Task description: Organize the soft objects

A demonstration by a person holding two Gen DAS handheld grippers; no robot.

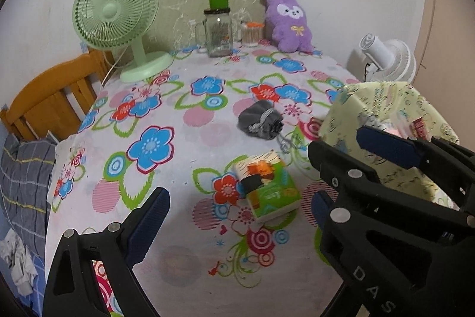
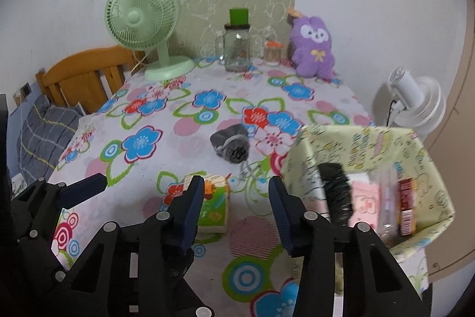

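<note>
1. We hover both grippers, the left gripper [image 1: 237, 207] and the right gripper [image 2: 236, 198], jaws wide and empty, over the flowered tablecloth [image 1: 178, 144].
2. The tissue pack [image 1: 267, 189] lies at twelve o'clock of the left gripper, the gray pouch [image 1: 259, 121] beyond it.
3. The box [image 2: 427, 162] sits at two o'clock.
4. We judge the pack light and squashy; we should pinch its long sides.

Partly hidden behind the left claw [image 2: 148, 186]: green tissue pack [image 2: 214, 208]. Blurred inside the fabric bin [image 2: 427, 156]: black bundle [image 2: 337, 192], pink packets [image 2: 366, 204]. Unreadable: jar [image 2: 236, 51] label.
</note>
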